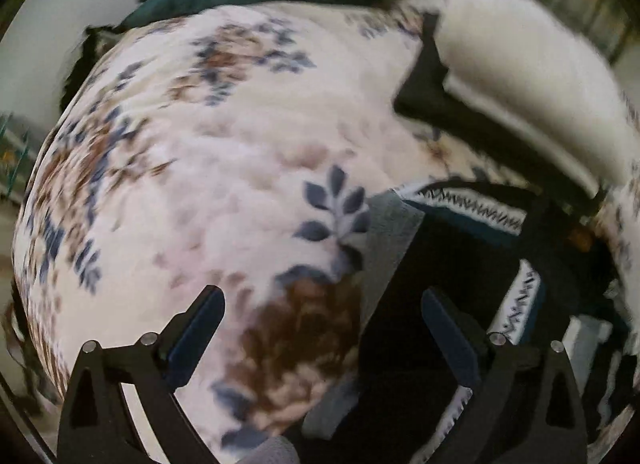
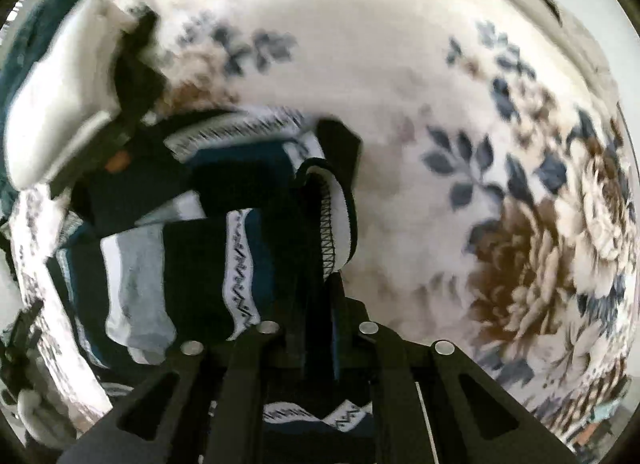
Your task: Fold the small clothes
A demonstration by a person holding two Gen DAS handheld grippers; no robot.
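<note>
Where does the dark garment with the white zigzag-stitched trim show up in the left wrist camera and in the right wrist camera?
Left wrist view: the dark garment lies at lower right, past the open left gripper.
Right wrist view: the garment fills centre-left, its hem pinched in the shut right gripper.
Shared landmark: the floral blanket beneath it, and the white block beyond it.
</note>
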